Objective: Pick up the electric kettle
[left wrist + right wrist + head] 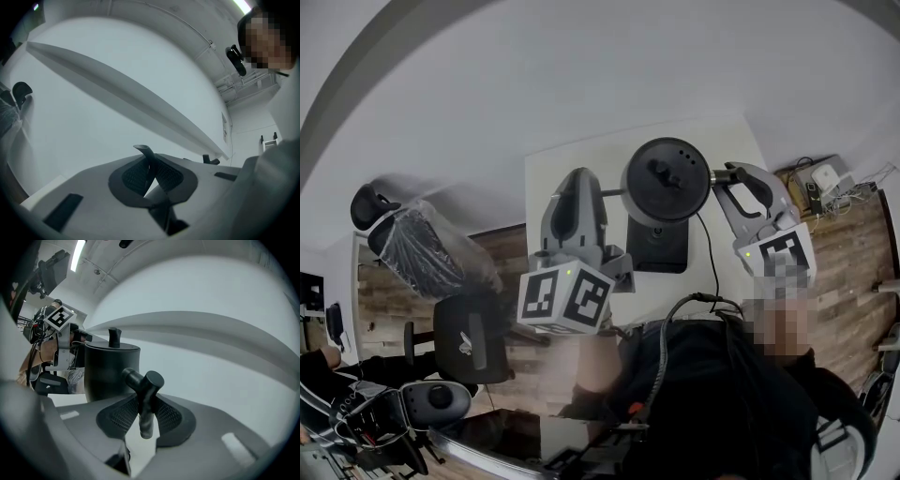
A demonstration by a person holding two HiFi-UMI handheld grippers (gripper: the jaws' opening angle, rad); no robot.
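- Kettle (666,183) hangs between both grippers over the white table (572,159), and from the head view only its round black lid shows.
- Right gripper (146,408): jaws part-way closed, pads clamped on the dark handle (145,392). The kettle stands just beyond, with the lid knob on top.
- Gripper's own body cuts off the bottom of the kettle in that view.
- Left gripper (149,171): jaws nearly together, pinching the thin curved spout (146,152). Only the flared tip pokes up, and the rest of the kettle is out of its view.
- From the head view, the spout (614,193) runs as a thin line from lid to left gripper (586,183), whose pads are hidden under its body.
- Base (658,246) sits on the table, its far edge covered by the kettle. Its cord (712,262) trails off towards the person.
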